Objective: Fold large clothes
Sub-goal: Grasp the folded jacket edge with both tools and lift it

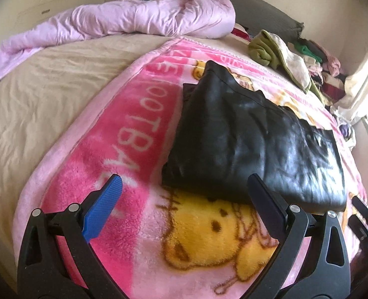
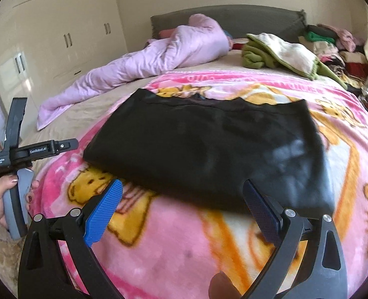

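My left gripper [image 1: 184, 186]: low in the left wrist picture, its fingers spread wide with nothing between them; the blue pad [image 1: 101, 209] stands at lower left, the dark finger [image 1: 266, 209] at lower right, just in front of the near edge of the black garment.
My right gripper [image 2: 181, 194]: low in the right wrist picture, also spread wide and holding nothing; its blue pad [image 2: 104, 211] is at lower left and its dark finger [image 2: 263, 211] at lower right, both just short of the garment's near edge.
My left hand [image 2: 7, 194]: at the left edge of the right wrist picture, wrapped round the grey handle of the other gripper, which is lifted off the bed there.
Blanket [image 1: 134, 149]: pink fleece with yellow cartoon bears and white letters, spread under both grippers and filling the lower half of both pictures.
Black garment [image 1: 246, 137]: folded into a flat, roughly rectangular stack lying on the blanket, in the middle of both pictures; its surface looks shiny.
Sheet [image 1: 46, 94]: beige, bare to the left of the blanket.
Quilt [image 1: 134, 17]: pale lilac, bunched in a long roll across the upper left, beyond the sheet.
Green and cream cloth [image 2: 278, 52]: lying at upper right, beyond the blanket.
Clothes pile [image 2: 333, 47]: mixed colours, heaped at the far upper right edge.
Headboard [image 2: 246, 17]: grey, at the top centre behind the quilt.
Wardrobe [image 2: 59, 30]: cream doors, upper left.
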`<state>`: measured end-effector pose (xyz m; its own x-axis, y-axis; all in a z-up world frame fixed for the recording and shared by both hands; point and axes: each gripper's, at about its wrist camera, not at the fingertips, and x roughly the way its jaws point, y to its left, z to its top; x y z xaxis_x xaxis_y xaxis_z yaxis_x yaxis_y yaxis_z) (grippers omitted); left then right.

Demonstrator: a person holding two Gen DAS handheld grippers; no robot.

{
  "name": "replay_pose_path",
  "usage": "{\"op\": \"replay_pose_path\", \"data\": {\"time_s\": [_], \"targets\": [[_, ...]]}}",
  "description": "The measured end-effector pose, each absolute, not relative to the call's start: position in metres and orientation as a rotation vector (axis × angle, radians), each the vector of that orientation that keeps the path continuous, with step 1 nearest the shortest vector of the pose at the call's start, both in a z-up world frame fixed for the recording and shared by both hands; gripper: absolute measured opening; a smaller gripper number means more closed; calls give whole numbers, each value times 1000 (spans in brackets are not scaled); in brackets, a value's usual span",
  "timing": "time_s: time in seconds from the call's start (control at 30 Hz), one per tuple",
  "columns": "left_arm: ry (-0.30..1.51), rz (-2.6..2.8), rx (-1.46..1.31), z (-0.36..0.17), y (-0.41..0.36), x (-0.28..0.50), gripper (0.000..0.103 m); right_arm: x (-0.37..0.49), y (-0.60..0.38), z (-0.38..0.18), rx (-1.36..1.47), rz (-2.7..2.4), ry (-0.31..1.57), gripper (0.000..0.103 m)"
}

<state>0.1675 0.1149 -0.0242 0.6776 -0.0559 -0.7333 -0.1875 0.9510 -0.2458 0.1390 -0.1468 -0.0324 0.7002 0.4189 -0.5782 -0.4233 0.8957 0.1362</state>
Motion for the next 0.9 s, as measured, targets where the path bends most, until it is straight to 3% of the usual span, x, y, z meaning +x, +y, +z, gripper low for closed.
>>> {"op": "replay_pose_path", "data": {"time_s": [0.27, 0.3, 0.33, 0.37, 0.4, 0.43, 0.57, 0.7, 0.73, 0.8, 0.9], "targets": [[873, 57, -452, -47, 135, 196, 94, 170, -113, -38, -41, 444, 669, 92], [882, 57, -465, -51, 136, 202, 94, 176, -111, -38, -49, 430, 665, 71], [890, 57, -482, -54, 138, 208, 94, 184, -110, -41, -56, 412, 678, 39], [902, 48, -511, -60, 140, 217, 94, 193, -112, -46, -50, 386, 704, 25], [910, 49, -526, -63, 141, 221, 94, 199, -115, -50, -34, 376, 727, 5], [922, 46, -544, -67, 142, 226, 94, 207, -117, -57, -16, 357, 759, 0], [934, 19, -547, -79, 139, 246, 94, 229, -117, -98, 0, 355, 867, 0], [918, 6, -514, -79, 134, 255, 90, 230, -118, -98, 2, 376, 866, 0], [910, -3, -506, -77, 132, 256, 85, 232, -120, -93, 12, 388, 880, 0], [891, -57, -524, -76, 130, 257, 49, 237, -129, -75, 65, 431, 875, 0], [883, -64, -481, -70, 122, 256, 42, 258, -136, -37, 87, 418, 791, 0]]}}
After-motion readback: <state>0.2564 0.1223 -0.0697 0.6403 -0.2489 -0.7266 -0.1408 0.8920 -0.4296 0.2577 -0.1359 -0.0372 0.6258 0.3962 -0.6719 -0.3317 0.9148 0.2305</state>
